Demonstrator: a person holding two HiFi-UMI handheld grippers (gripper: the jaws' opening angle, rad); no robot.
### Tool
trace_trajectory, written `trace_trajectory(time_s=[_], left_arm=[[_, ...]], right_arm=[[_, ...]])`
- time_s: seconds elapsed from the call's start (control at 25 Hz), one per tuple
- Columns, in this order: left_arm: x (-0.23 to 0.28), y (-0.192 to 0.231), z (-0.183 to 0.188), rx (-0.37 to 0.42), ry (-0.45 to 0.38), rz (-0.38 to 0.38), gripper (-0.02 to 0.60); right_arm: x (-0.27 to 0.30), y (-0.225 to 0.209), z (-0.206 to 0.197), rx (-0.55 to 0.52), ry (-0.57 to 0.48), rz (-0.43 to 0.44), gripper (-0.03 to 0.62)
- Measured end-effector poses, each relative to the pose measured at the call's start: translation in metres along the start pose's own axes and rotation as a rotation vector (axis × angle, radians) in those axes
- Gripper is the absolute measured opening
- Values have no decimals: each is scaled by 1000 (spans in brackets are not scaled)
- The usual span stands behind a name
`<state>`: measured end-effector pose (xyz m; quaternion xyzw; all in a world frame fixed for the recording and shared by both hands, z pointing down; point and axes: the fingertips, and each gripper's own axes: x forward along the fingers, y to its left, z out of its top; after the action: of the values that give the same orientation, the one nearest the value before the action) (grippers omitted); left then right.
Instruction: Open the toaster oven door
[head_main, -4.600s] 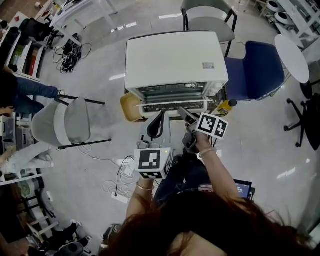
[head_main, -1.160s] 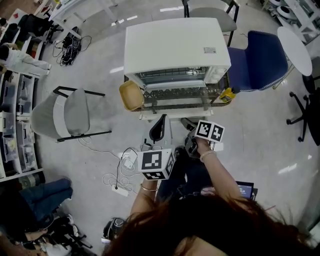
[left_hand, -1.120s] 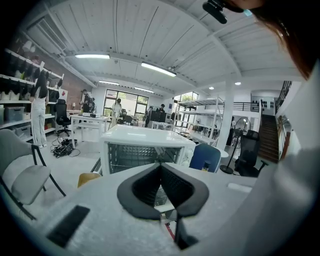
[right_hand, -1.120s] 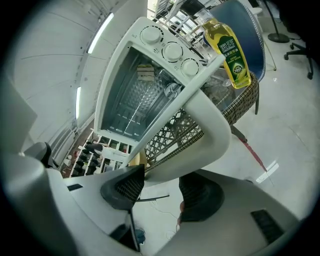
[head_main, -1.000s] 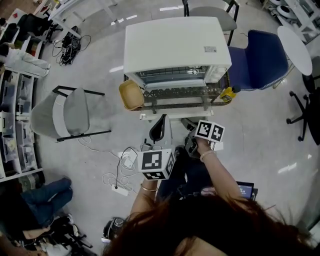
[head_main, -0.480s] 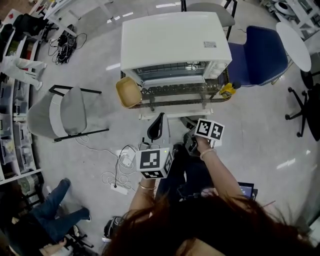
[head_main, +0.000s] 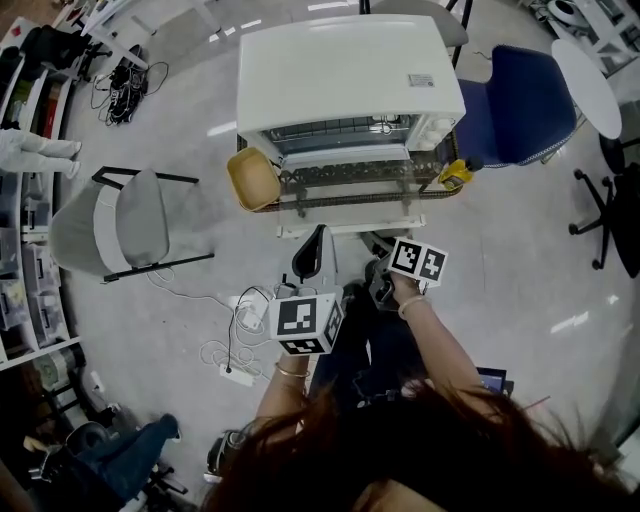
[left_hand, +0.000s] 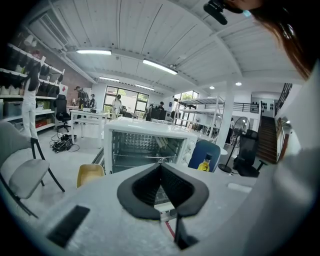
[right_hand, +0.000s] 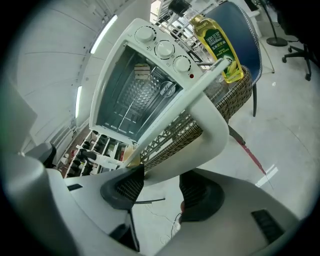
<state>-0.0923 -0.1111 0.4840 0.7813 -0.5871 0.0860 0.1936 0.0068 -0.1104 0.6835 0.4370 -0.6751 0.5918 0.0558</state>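
Observation:
The white toaster oven (head_main: 350, 70) stands on a wicker table, its glass door (head_main: 350, 185) folded down flat toward me and the rack inside showing (left_hand: 145, 145). The door's white handle bar (head_main: 350, 229) runs along its near edge. In the right gripper view that handle (right_hand: 200, 95) crosses just over the tips of my right gripper (right_hand: 162, 187), whose jaws stand apart with floor visible between them. In the head view the right gripper (head_main: 378, 258) sits just short of the handle. My left gripper (head_main: 313, 250) (left_hand: 161, 167) is shut and empty, in front of the door.
A yellow bowl (head_main: 252, 180) sits at the oven's left and a yellow oil bottle (head_main: 455, 172) at its right, on the wicker table (right_hand: 200, 130). A blue chair (head_main: 510, 105) stands to the right, a grey chair (head_main: 110, 225) to the left. Cables (head_main: 245, 320) lie on the floor.
4.6 s ago the door was partly down with my right gripper at its handle; since 1.2 s ago it lies fully down. Both grippers have barely moved in the last second.

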Motion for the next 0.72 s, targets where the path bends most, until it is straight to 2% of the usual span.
trace_trajectory(time_s=[0.72], left_arm=[[11, 9, -32, 3, 14, -36, 12]], right_arm=[[8, -17, -11, -44, -49, 10, 210]])
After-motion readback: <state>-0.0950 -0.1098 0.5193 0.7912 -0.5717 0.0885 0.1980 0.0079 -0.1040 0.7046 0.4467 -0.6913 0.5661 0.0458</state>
